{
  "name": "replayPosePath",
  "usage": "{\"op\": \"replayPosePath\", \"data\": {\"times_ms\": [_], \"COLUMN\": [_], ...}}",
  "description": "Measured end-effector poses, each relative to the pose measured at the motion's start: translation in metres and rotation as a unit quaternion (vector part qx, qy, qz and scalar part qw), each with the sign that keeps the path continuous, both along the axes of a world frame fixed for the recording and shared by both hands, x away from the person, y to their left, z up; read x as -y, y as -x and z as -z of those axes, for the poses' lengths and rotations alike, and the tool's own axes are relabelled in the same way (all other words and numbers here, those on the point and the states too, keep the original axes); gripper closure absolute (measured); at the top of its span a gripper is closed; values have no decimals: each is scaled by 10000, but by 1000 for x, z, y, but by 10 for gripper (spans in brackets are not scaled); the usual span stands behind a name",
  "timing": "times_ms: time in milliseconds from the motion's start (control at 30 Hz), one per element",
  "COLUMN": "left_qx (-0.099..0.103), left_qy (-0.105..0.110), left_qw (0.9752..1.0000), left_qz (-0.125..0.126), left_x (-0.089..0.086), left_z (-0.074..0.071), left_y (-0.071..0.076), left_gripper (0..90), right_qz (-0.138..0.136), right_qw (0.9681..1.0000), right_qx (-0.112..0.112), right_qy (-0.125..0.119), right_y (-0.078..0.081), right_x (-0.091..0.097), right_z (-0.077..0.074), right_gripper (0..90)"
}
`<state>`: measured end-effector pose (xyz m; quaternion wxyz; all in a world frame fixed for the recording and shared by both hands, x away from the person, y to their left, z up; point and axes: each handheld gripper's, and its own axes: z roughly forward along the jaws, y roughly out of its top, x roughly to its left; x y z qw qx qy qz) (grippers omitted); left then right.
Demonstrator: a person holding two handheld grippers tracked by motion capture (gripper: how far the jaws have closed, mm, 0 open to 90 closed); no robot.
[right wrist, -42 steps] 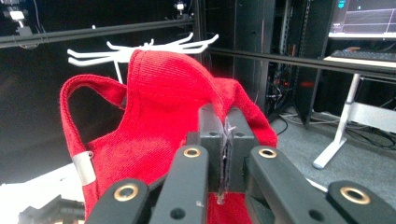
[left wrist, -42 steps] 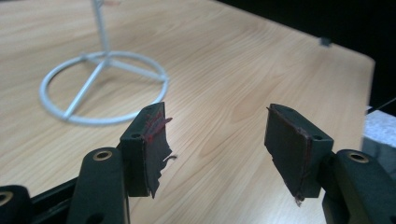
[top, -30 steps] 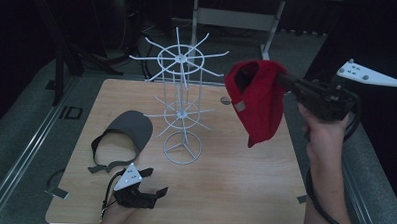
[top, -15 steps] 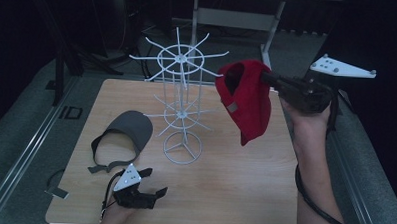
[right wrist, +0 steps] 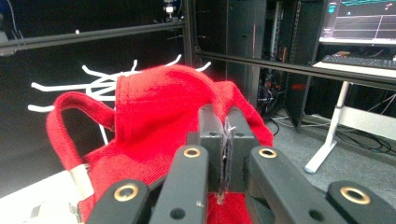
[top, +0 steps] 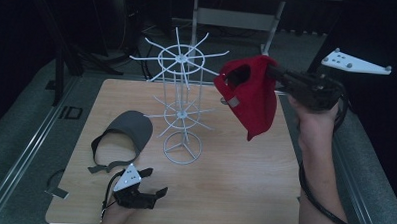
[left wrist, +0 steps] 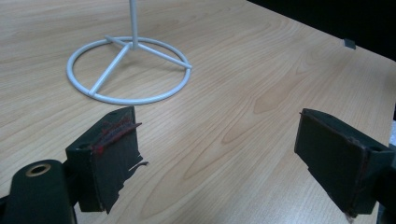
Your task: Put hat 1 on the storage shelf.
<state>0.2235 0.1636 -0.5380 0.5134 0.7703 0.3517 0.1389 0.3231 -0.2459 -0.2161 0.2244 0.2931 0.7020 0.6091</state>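
Black right claw (top: 275, 73) with white three-cornered plate (top: 356, 62), black cable (top: 318, 199).

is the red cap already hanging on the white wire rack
No: in the high view the red cap hangs in the air, pinched in the right tongs, just right of the white wire rack.

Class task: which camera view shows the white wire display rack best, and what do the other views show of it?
The high view: the whole white wire rack stands on the wooden table, with both tiers of prongs, pole and ring base. The left gripper view shows its ring base and lower pole. The right gripper view shows some upper prongs behind the red cap.
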Motion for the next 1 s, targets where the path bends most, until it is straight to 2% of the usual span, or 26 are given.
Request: {"op": "replayPosePath", "data": {"times_ms": [300,433,667,1000], "left_qx": [-6,-18,-14,-34], "left_qy": [22,51,76,71], "left_qw": [10000,10000,10000,10000], "left_qz": [10,-2,7,18], "left_x": [0,-1,-1,-1], "left_z": [0,0,-1,0], "left_y": [0,0,0,0], "left_gripper": [139,139,139,139], "right_qz": [9,54,120,123], "right_qw": [9995,9993,9997,9994], "right_qx": [-27,-12,-90,-315], "right_qy": [-302,-359,-194,-68], "right_y": [-1,0,-8,-19], "right_x": [14,19,11,3], "right_z": [-4,-7,-5,12], "right_gripper": [883,883,883,883]}}
